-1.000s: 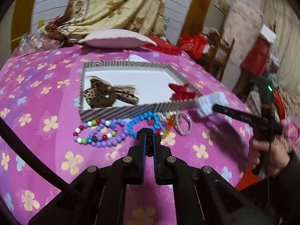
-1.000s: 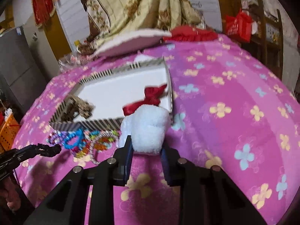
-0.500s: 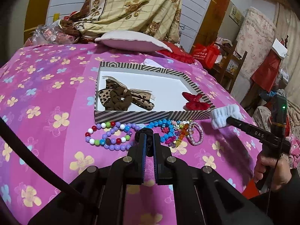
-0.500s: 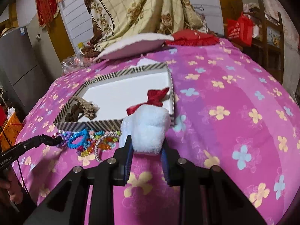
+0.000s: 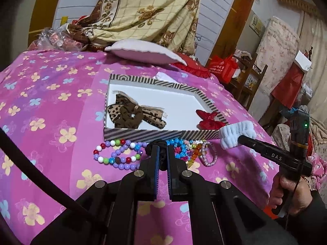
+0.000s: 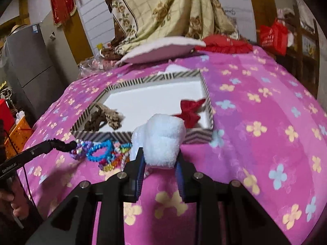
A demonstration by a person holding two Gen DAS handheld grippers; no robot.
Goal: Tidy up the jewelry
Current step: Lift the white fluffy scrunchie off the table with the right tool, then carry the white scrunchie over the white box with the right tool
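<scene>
A striped box [image 5: 155, 134] with a white floor lies on the pink bed cover; it holds a leopard-print bow with a brown scrunchie [image 5: 130, 114] and a red bow [image 5: 208, 119]. Several bead bracelets [image 5: 122, 153] lie just in front of the box. My left gripper [image 5: 161, 155] is shut on a black hair tie [image 5: 160, 146], held above the bracelets. My right gripper [image 6: 160, 159] is shut on a fluffy white scrunchie [image 6: 161, 140], held near the box's front right corner; it also shows in the left wrist view [image 5: 237, 134].
A white pillow [image 5: 143, 51] and red cushion [image 5: 192, 65] lie behind the box [image 6: 163, 77]. A patterned blanket [image 5: 147, 12] is piled at the back. A wooden shelf with a red bag [image 5: 222, 68] stands right of the bed, a grey fridge [image 6: 28, 69] left.
Both grippers have risen and pulled back a little, so the box and bracelets sit lower and farther in view. Each keeps hold of its item.
</scene>
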